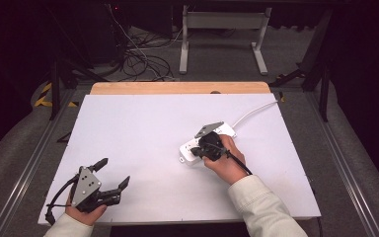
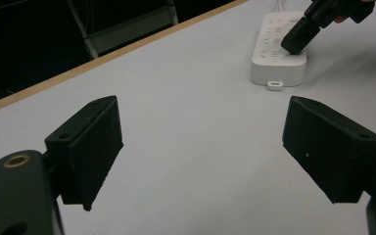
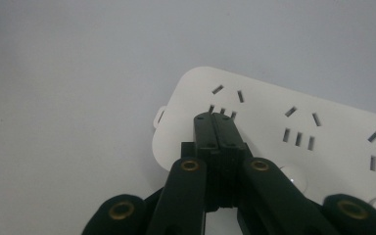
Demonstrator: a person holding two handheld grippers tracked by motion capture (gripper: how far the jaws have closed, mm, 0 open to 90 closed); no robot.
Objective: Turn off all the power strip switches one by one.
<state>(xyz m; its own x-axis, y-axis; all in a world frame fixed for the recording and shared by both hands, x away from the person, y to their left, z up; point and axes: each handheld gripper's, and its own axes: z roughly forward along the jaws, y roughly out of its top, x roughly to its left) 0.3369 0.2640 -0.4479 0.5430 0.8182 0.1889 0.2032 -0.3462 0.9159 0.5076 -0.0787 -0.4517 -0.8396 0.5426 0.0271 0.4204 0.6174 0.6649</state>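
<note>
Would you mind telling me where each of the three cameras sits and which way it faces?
High view: above the person's side, looking forward and down on the white table; forearms, both hands.
Left gripper view: on the left gripper, looking across the table between its open jaws.
Right gripper view: on the right gripper, closed jaws pointing down at the power strip.
Shared: every view shows the power strip.

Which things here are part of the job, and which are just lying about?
In the job:
- power strip
- right claw, shut, tips at the strip's end socket
- strip's white cable

Lying about:
- left claw, open over bare white tabletop
- cables on the floor
- white frame
</note>
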